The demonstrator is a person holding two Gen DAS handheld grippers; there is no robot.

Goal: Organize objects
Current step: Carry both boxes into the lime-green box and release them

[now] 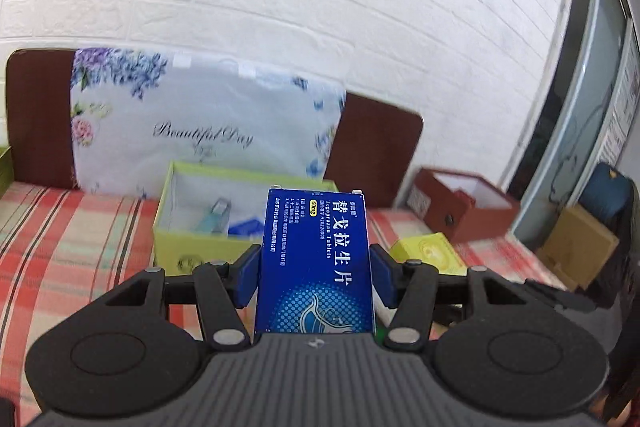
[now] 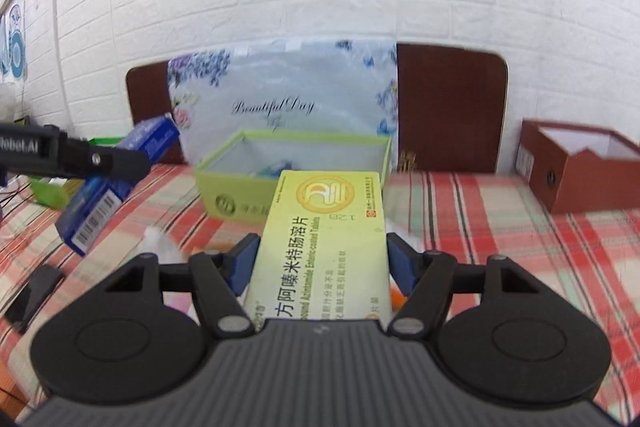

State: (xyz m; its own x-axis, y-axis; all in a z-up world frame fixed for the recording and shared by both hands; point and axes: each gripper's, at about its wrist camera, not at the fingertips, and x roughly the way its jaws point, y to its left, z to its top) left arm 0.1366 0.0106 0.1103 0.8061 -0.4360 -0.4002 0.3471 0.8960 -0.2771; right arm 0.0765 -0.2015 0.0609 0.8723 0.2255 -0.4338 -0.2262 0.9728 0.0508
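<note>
- Your left tool (image 1: 316, 269) is clamped on a blue medicine box (image 1: 316, 259), held above the plaid bed (image 1: 60, 239).
- Your right tool (image 2: 320, 267) is clamped on a yellow medicine box (image 2: 324, 243).
- An open green box (image 2: 224, 183) sits ahead, before the floral pillow (image 2: 280, 95).

Both wrist views look forward and slightly down, sharing the green box (image 1: 188, 239) and floral pillow (image 2: 280, 99).
</note>
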